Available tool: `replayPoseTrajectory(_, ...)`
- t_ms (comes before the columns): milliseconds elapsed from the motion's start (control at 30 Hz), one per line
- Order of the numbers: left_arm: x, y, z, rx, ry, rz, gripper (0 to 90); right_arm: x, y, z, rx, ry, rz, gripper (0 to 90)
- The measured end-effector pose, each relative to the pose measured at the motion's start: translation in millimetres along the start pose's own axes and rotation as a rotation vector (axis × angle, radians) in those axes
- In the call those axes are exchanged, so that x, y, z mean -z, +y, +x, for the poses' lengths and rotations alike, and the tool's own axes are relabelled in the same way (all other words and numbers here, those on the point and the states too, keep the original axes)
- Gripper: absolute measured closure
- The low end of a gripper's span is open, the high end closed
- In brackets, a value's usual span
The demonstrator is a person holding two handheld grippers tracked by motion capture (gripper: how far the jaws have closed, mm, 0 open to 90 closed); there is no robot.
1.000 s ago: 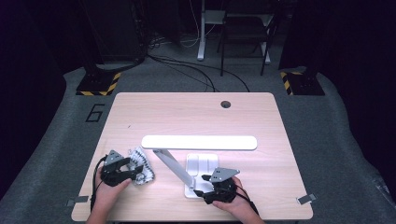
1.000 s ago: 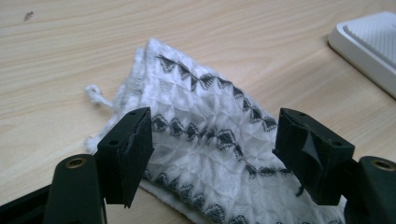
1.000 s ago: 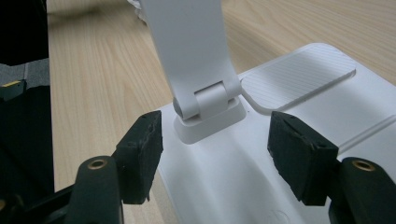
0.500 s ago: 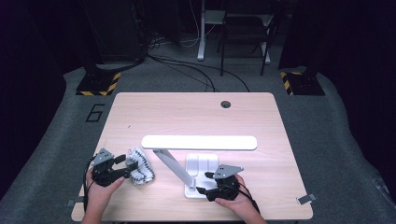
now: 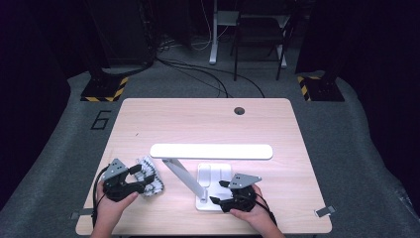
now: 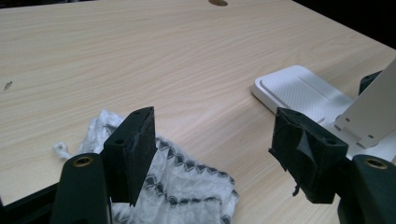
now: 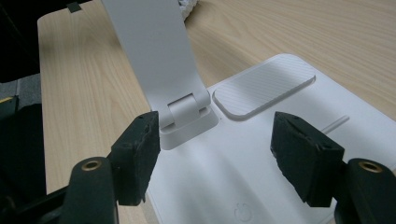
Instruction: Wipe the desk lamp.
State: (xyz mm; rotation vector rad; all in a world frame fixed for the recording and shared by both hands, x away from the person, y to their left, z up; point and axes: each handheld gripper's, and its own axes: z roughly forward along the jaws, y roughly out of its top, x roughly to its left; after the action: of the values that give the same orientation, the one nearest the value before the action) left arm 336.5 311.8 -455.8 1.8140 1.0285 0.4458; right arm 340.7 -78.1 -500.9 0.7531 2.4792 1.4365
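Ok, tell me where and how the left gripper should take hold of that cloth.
Grip the cloth at its bunched edge nearest the lamp base, coming straight down from above. It lies flat and crumpled on the table, so only a raised fold gives purchase. The left gripper hangs open just over it.

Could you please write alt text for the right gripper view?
The open right gripper, black jaws apart, hovers over the flat white lamp base on a light wooden table. The lamp's white hinged arm rises just beyond its left jaw.
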Motion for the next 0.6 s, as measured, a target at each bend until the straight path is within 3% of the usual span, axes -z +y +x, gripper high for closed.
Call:
replayPoseTrajectory(233, -5.5, -0.1, -6.6, -0.016, -0.011, 0.004, 30.9, 4.7, -1.3, -4.8, -0.009, -0.017, -0.002, 32.7)
replayPoseTrajectory(400, -13.1, -4.6, -11.7, -0.050, -0.023, 0.024, 31.3, 20.5, -3.8, -14.2, -0.016, -0.064, -0.019, 32.8)
replayPoseTrajectory(467, -16.4, -6.6, -15.2, -0.071, -0.031, 0.034, 31.5, 34.8, -7.0, -22.3, -0.063, -0.107, -0.051, 32.8)
replayPoseTrajectory(600, -21.2, -10.3, -18.9, -0.079, -0.043, 0.057, 31.5, 51.3, -14.3, -32.8, -0.102, -0.154, -0.077, 32.9)
